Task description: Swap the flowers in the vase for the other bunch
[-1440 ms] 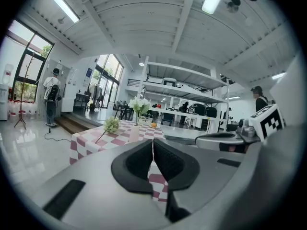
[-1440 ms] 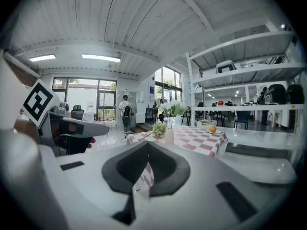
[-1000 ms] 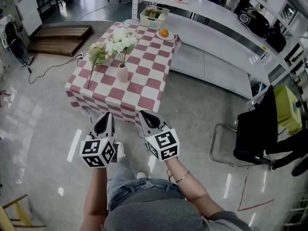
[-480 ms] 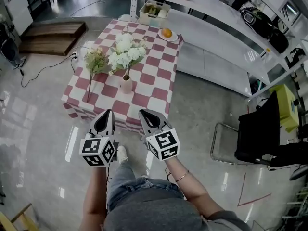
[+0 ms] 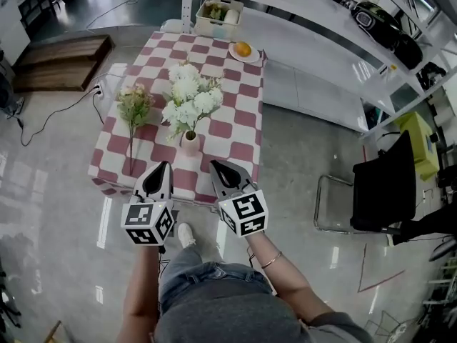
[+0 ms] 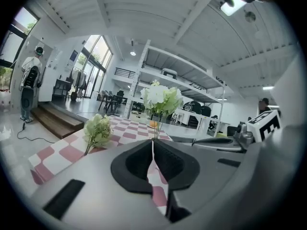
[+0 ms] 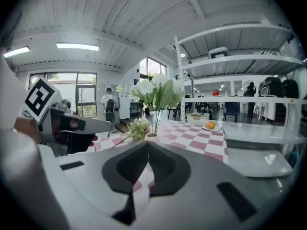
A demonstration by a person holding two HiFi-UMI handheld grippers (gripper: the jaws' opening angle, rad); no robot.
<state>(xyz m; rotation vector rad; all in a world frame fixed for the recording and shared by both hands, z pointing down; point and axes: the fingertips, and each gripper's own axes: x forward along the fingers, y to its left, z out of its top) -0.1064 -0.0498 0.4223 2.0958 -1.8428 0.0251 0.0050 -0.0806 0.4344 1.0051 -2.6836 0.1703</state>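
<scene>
I see a worktop (image 5: 235, 131) with pink and white checks. The vase (image 5: 190, 143) is pale pink, its flowers (image 5: 187, 95) white. The other bunch (image 5: 134, 102) is pale green.

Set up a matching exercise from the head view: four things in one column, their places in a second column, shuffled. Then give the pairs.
Things:
1. white flowers
2. pale green bunch
3. orange
4. black chair

Places:
A. on a plate near the far right corner of the table
B. standing in the vase
C. off to the table's right
D. lying flat on the table, left of the vase

Pairs: 1-B, 2-D, 3-A, 4-C
</scene>
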